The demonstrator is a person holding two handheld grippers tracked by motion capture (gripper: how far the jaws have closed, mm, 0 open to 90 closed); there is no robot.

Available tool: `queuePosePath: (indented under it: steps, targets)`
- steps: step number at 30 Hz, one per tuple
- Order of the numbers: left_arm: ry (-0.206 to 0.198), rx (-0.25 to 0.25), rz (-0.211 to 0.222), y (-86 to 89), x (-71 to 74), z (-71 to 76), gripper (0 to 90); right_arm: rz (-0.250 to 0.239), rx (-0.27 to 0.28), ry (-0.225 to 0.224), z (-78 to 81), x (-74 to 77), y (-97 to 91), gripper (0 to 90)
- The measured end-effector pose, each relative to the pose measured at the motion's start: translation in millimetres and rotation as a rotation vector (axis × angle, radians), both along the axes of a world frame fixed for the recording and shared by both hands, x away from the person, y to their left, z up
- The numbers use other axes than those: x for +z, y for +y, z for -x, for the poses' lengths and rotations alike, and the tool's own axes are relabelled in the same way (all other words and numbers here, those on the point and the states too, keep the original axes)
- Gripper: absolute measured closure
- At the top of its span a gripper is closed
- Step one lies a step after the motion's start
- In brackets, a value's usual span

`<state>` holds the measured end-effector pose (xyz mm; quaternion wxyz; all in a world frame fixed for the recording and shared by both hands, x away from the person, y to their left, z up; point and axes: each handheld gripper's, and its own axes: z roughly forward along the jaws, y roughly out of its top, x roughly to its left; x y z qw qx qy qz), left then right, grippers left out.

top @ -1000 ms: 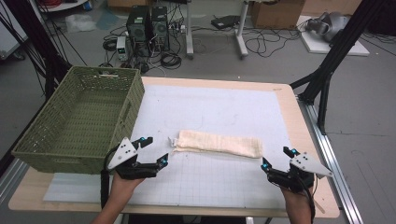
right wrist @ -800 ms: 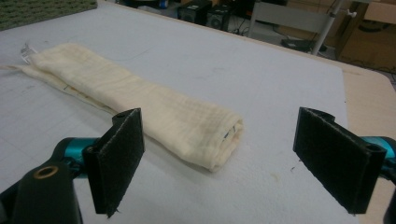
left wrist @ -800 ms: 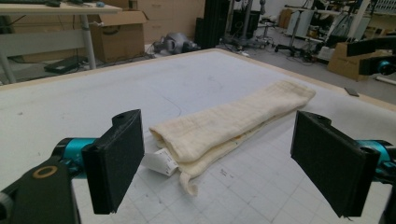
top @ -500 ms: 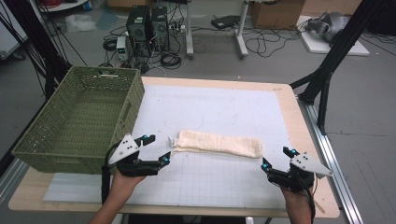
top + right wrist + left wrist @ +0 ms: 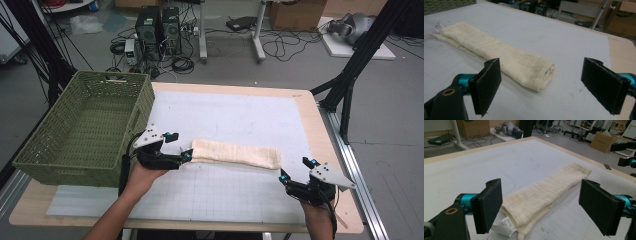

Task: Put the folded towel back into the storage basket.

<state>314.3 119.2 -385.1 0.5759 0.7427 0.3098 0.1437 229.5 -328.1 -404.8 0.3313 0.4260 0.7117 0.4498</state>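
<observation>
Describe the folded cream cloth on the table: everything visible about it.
The cloth is a cream, loosely woven fabric with a gauzy, crinkled look, folded into a long narrow bundle of several layers. It lies flat on the white gridded mat, running left to right near the front of the table. A small white label sticks out at its left end. The left gripper is open at that end, the right gripper open just short of the other; neither grips it.

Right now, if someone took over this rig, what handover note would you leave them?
Left tool: open, at the left end of the folded cream towel, end between its jaws, not clamped.
Right tool: open, just short of the towel's right end, holding nothing.
Towel lies flat on the white mat; the green basket stands to its left.
Done: both tools lined up.
Left: likely grip both ends, then lift.
</observation>
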Motion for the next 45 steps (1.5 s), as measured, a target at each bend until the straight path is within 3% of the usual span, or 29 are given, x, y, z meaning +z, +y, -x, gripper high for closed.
queuePosePath:
  steps: [7,8,14,23,34,39,42,45]
  targets:
    - [0.052,0.014,-0.022,-13.5,-7.9,-16.3,21.2,-0.018,0.001,0.003,-0.3,-0.3,-0.7,15.1]
    - [0.070,0.035,-0.027,-15.9,-11.0,-20.9,21.4,-0.016,0.000,0.006,-0.1,-0.2,-0.5,15.1]
    - [0.094,0.060,-0.046,-20.8,-17.3,-30.1,22.5,-0.016,0.000,0.012,-1.0,-0.7,-0.1,15.2]
    - [0.175,0.079,-0.115,-28.8,-37.2,-45.7,23.5,-0.014,0.002,0.015,-1.5,-1.2,-1.0,15.2]
    - [0.241,0.110,-0.201,-37.8,-56.2,-55.5,27.6,-0.019,0.003,0.019,-2.1,-1.9,-2.4,15.1]
    - [0.251,0.120,-0.253,-41.2,-62.1,-57.1,30.5,-0.020,0.000,0.020,-2.5,-2.3,-3.0,15.2]
    - [0.256,0.127,-0.255,-42.9,-64.1,-57.6,32.5,-0.019,0.001,0.022,-2.7,-2.6,-3.0,15.2]
    - [0.227,0.128,-0.295,-47.4,-64.3,-55.1,33.9,-0.017,0.005,0.023,-3.1,-2.8,-3.1,15.3]
